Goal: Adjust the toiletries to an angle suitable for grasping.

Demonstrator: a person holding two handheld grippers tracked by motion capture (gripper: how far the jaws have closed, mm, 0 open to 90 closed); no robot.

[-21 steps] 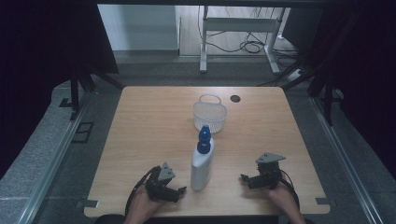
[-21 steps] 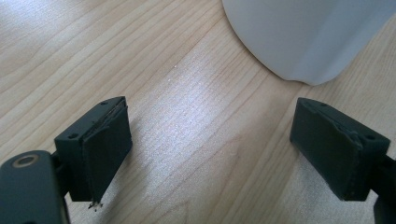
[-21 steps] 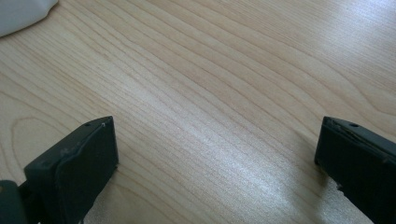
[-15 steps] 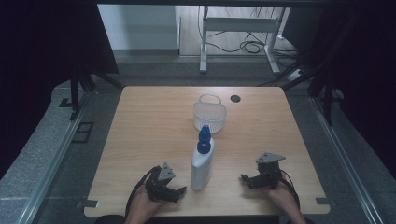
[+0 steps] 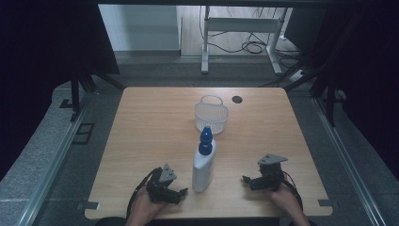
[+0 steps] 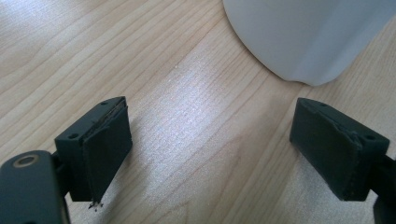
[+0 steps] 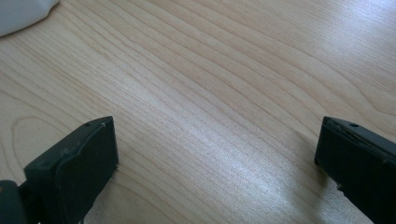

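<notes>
Left claw (image 5: 181, 192): released, jaws wide apart, low over the surface (image 5: 150, 132), near the bottle base.
Right claw (image 5: 245, 180): released, holding nothing.
Bottle (image 5: 203, 162): white, blue cap, between both claws.
Basket (image 5: 211, 115): beyond the bottle.

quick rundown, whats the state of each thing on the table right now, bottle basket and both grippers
white bottle: lying on its side, blue cap on, cap end pointing toward the basket, not held
mesh basket: upright, looks empty, handle at its far side
left hand-held gripper: open, jaws wide apart, pointed at the bottle's base, holding nothing
right hand-held gripper: open, jaws wide apart over bare table, holding nothing
</notes>
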